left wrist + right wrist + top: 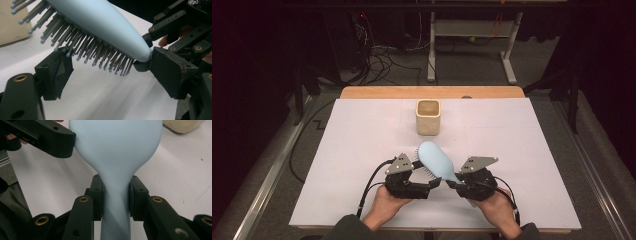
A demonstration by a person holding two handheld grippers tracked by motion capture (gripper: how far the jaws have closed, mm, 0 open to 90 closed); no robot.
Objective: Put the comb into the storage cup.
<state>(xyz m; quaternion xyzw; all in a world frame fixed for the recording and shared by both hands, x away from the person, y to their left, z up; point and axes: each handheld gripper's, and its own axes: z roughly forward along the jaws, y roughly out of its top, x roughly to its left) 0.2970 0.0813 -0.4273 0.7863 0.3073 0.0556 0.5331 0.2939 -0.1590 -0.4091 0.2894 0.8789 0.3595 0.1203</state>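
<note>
The light blue brush [435,159] hangs in the air over the near half of the table [362,140], head tilted up toward the cup [428,117], bristles facing down and to the person's left. The right hand-held gripper [115,195] is clenched on the narrow neck of the handle, a jaw on each side. The left hand-held gripper [105,63] stands spread wide around the head: one jaw tip sits among the bristles, the other rests against the tapering back near the neck, so it brackets the brush without clamping it.

I'd judge the brush light and stiff, a smooth plastic shell that could slip or twist in hard jaws. The neck looks like the surest place to hold; the bristles would bend and give no firm purchase.

The table wears a plain white sheet over a wooden top, with the cream cup standing well beyond the brush. Behind, the room is dark, with cables on the floor and a white frame.
</note>
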